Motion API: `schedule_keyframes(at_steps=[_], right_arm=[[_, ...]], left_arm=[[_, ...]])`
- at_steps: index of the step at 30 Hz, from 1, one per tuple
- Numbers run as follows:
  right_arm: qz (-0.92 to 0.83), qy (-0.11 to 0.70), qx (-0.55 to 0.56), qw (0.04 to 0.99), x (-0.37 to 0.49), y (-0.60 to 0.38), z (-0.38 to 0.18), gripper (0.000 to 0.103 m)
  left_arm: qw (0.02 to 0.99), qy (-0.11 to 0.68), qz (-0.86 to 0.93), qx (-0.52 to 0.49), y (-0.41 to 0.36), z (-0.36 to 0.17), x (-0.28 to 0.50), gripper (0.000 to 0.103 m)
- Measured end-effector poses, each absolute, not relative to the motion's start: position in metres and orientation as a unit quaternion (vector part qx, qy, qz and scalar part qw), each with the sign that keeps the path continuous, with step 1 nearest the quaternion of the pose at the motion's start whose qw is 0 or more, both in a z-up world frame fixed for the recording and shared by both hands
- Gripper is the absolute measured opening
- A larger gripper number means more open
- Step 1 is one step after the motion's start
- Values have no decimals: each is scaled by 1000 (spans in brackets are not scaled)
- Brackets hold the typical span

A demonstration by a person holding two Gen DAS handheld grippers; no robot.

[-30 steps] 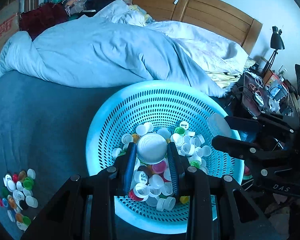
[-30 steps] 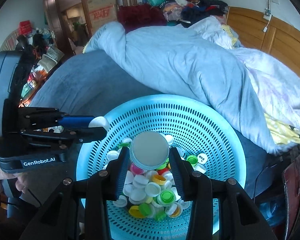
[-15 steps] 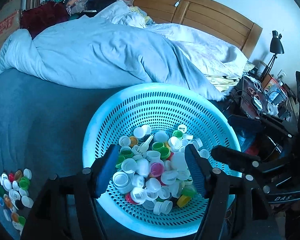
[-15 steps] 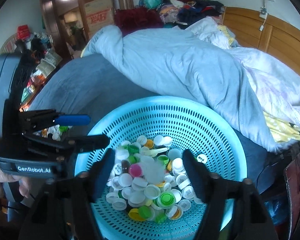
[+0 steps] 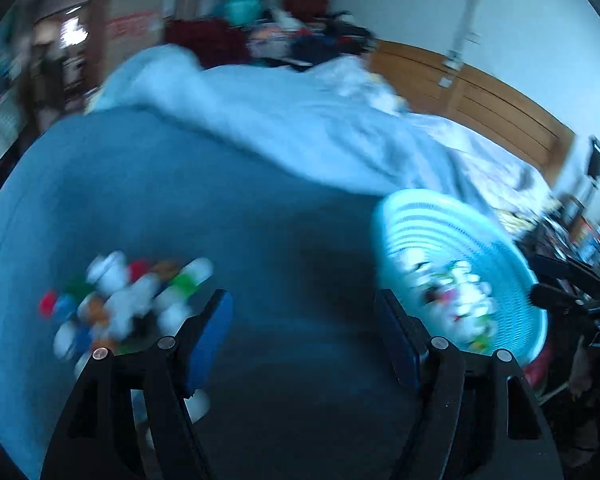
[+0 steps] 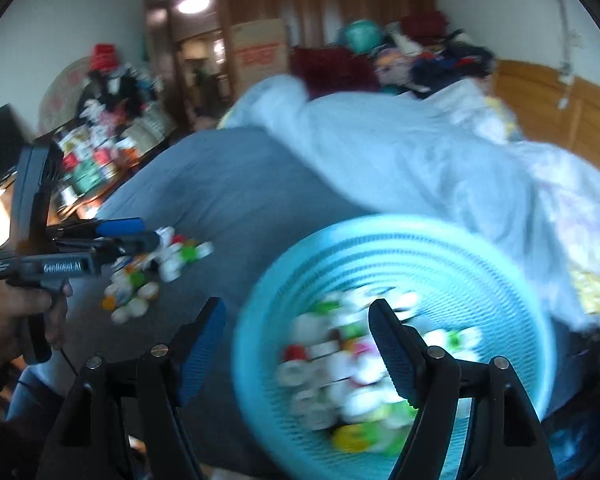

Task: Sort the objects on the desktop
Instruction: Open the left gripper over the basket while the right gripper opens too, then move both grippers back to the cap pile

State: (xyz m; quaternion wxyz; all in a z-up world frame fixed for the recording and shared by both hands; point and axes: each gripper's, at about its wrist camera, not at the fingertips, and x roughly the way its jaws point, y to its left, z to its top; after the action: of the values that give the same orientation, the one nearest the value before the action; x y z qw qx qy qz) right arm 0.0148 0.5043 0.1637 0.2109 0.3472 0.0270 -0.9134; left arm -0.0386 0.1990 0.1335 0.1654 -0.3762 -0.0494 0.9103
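Observation:
A light blue perforated basket (image 5: 396,216) (image 6: 380,232) sits on the blue bed sheet and holds several bottle caps (image 5: 456,296) (image 6: 352,360). A loose pile of coloured caps (image 5: 120,300) (image 6: 156,272) lies on the sheet to its left. My left gripper (image 5: 306,328) is open and empty, over bare sheet between the pile and the basket; it also shows in the right wrist view (image 6: 128,236) beside the pile. My right gripper (image 6: 296,332) is open and empty over the basket's left rim; part of it shows at the right edge of the left wrist view (image 5: 556,296). Both views are motion-blurred.
A crumpled pale blue duvet (image 5: 300,120) (image 6: 400,152) lies behind the basket. A wooden headboard (image 5: 480,96) stands at the back right. Clothes (image 6: 400,52) are piled at the far end. Cluttered shelves (image 6: 100,152) stand to the left.
Both grippers opened and dropped their round lids into the basket. Both have since swung left; the left one now points between the basket and the loose cap pile.

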Motion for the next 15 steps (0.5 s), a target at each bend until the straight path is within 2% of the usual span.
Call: schedule_keyframes(at_steps=[6, 15], right_arm=[[-883, 34, 390, 259, 22, 461, 124, 79], [-866, 51, 424, 260, 28, 432, 100, 79]], left_arm=[[65, -94, 896, -429, 96, 54, 7, 67], [46, -73, 889, -450, 85, 6, 2, 65]])
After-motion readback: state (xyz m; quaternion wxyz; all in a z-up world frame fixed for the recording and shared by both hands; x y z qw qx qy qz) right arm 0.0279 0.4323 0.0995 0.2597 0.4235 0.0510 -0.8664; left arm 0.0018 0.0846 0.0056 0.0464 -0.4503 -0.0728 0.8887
